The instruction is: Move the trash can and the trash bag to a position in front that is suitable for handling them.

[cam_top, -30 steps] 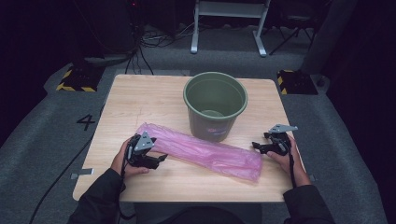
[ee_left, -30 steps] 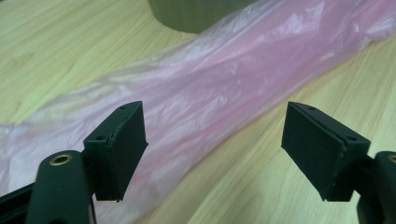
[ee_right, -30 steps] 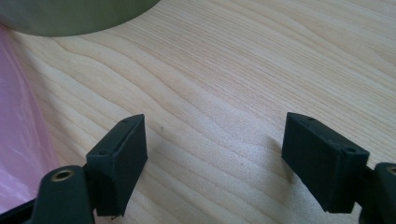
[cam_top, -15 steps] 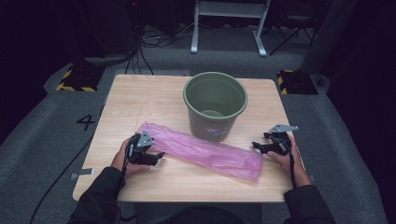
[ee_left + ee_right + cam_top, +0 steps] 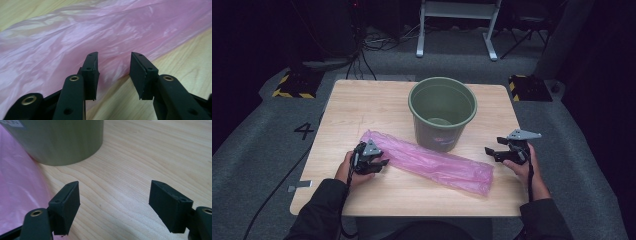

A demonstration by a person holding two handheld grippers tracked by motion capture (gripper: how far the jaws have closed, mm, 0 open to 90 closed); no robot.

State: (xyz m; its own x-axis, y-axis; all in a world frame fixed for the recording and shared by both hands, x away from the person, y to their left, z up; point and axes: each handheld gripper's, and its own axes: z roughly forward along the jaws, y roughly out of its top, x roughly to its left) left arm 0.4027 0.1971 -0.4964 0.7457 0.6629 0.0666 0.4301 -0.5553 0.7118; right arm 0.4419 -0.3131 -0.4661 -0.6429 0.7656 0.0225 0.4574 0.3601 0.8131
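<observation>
A long pink plastic bag lies flat across the wooden table, in front of an upright green bucket. My left gripper sits at the bag's left end, open, its jaws a short way apart right over the bag's edge. My right gripper rests on the table near the bag's right end, open wide with bare wood between its jaws. The right gripper view has the bucket's wall ahead and the pink bag at the left.
The table's front edge is close to the person's forearms. Beyond the table lie grey floor, cables and a white stand's legs. A yellow-black striped block sits off the table's far left corner.
My left gripper has crept slightly right onto the bag's edge and its jaws have narrowed. The right gripper has stayed put.
</observation>
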